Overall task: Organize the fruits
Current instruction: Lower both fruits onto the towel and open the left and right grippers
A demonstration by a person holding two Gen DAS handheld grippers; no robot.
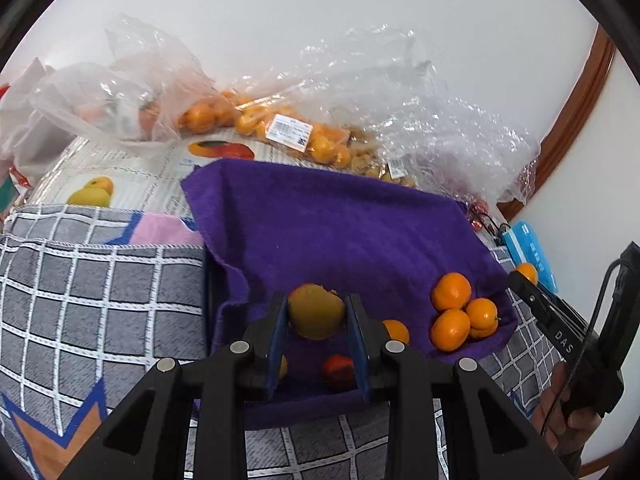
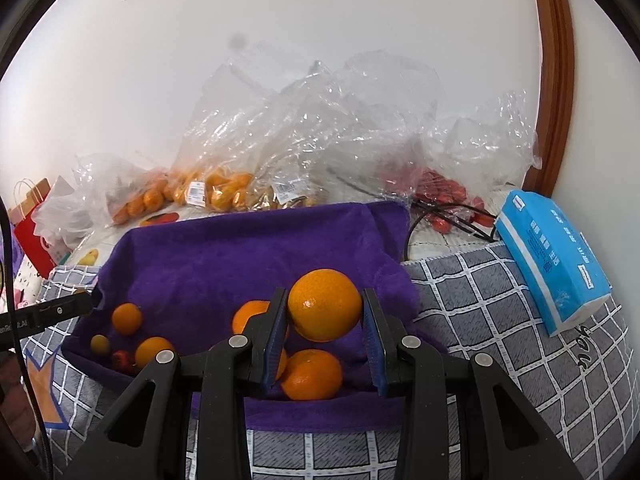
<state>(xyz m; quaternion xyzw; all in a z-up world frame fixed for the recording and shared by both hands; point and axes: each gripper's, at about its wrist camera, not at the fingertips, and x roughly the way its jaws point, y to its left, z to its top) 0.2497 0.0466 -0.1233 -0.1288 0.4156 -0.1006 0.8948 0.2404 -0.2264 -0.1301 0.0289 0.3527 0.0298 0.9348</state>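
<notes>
Left gripper fingers clamp yellow-green mango; right gripper fingers clamp large orange. Crinkled clear plastic bags far behind purple towel; blue tissue pack right, fully seen only in right view.

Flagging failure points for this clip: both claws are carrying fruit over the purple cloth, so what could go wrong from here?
1. The right claw pinches a round orange only at its sides; it could slip and roll off the purple cloth.
2. The left claw clamps a yellow-green fruit; hard squeezing may bruise it.
3. Dropping either fruit could knock the loose oranges near the cloth's edge.
</notes>
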